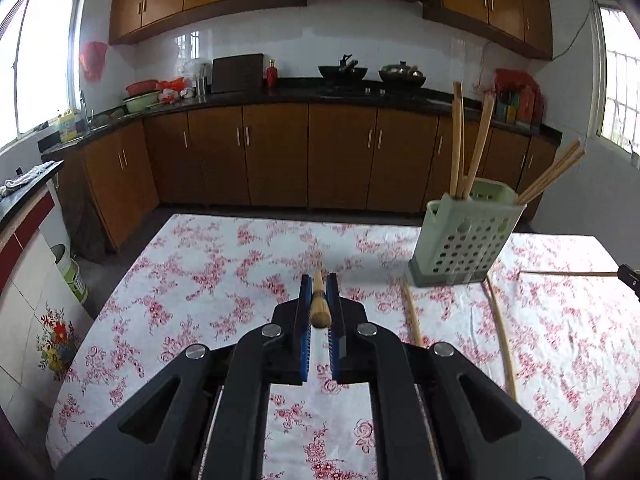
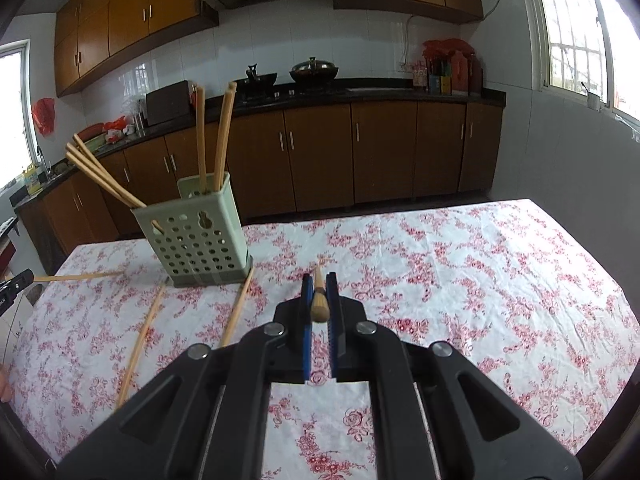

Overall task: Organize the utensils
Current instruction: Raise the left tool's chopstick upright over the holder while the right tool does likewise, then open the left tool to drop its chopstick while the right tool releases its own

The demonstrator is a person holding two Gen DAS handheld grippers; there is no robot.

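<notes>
Here, each gripper is clamped on a chopstick. The left gripper (image 1: pixel 319 292) pinches a wooden chopstick (image 1: pixel 319 304) between its blue pads (image 1: pixel 305 300), butt end toward the camera, tip pointing forward above the floral tablecloth (image 1: pixel 208 264). The right gripper (image 2: pixel 319 292) holds another chopstick (image 2: pixel 319 300) the same way.

The pale green perforated utensil holder (image 2: pixel 200 240) stands upright on the table, ahead and to the left of the right gripper, ahead and to the right of the left one. Two chopsticks (image 2: pixel 210 140) stand nearly upright in its rear compartment; a bundle (image 2: pixel 100 176) leans outward from its front one.

Two loose chopsticks (image 2: pixel 144 332) lie on the cloth near the holder's base, one (image 2: pixel 238 308) touching or just beside it. Beyond, dark countertop (image 2: pixel 360 90) carries two woks (image 2: pixel 314 70) over brown cabinets (image 2: pixel 384 152).
</notes>
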